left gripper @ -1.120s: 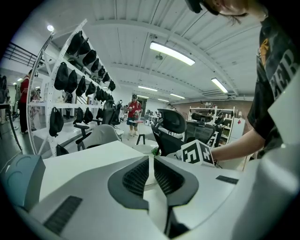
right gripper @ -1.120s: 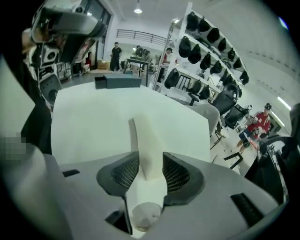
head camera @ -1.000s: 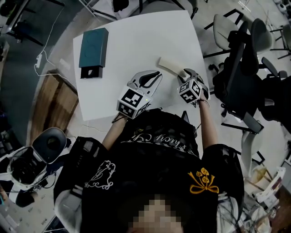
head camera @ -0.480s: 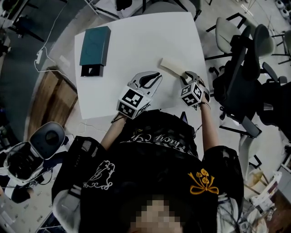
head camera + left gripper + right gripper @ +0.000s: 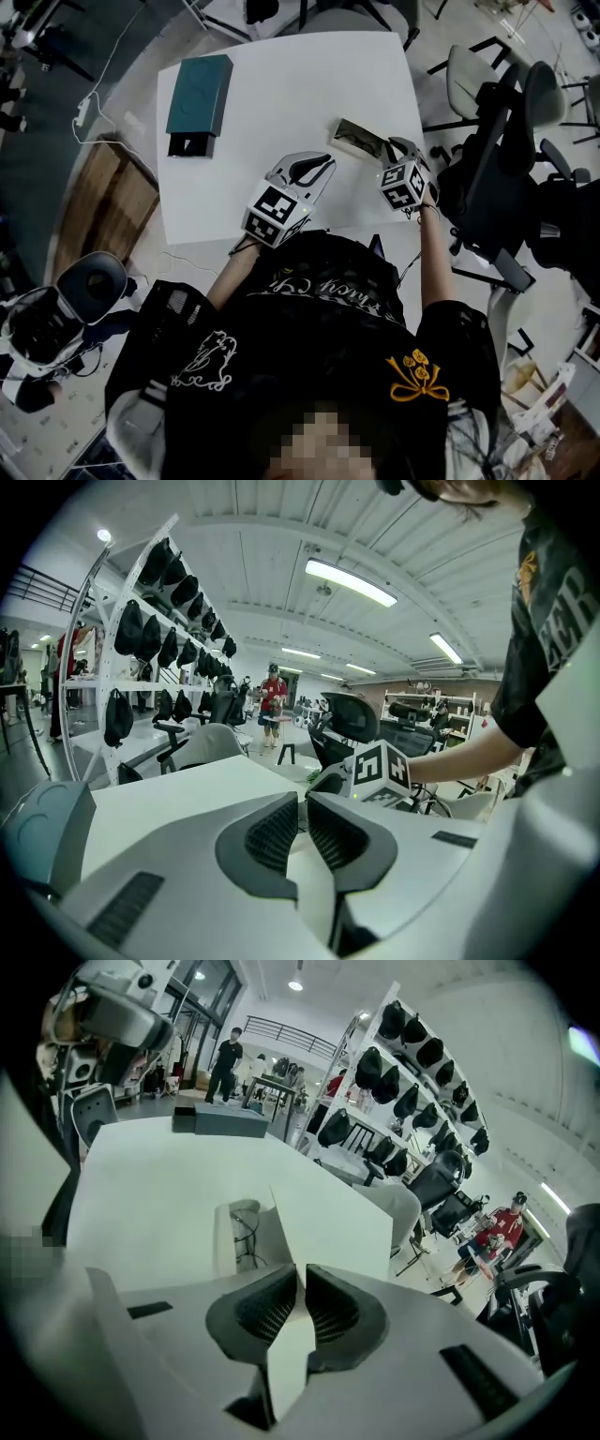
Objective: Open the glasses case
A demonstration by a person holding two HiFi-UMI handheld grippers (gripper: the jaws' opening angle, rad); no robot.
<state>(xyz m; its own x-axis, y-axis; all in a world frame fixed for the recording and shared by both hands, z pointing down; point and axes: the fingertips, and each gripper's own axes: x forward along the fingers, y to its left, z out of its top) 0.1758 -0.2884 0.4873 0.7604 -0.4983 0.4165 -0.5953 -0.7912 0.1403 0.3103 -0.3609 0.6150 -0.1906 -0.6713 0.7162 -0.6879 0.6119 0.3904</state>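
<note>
The glasses case (image 5: 359,138) lies on the white table (image 5: 281,75) close to its right edge, not far from the near right corner. Its long axis slants from the far left down toward the near right, so its near end points straight at the right gripper (image 5: 392,150). That gripper is plainly the nearer one: it sits at the case's near end, while the left gripper (image 5: 314,167) is off to the case's left, by the middle of the near edge, close to the case but apart from it. The right gripper's jaws have just been closing, and its own view shows them pinched on the thin white lid (image 5: 328,1213). The lid runs between the pads and rises away from them as a tilted flap. To the left of the flap the case's body lies open, with the glasses (image 5: 246,1234) visible inside. Judging from this, the coming move turns on the lid swinging up and away from the body about its far long side, so the right hand has to carry the flap along that arc, not along the case's length. The right forearm reaches in along the table's right edge with the gripper pitched steeply down. The left gripper slopes down more gently, aimed toward the case, its jaws drawn together with nothing between them. A teal box (image 5: 197,92) sits well apart, by the far left corner.
</note>
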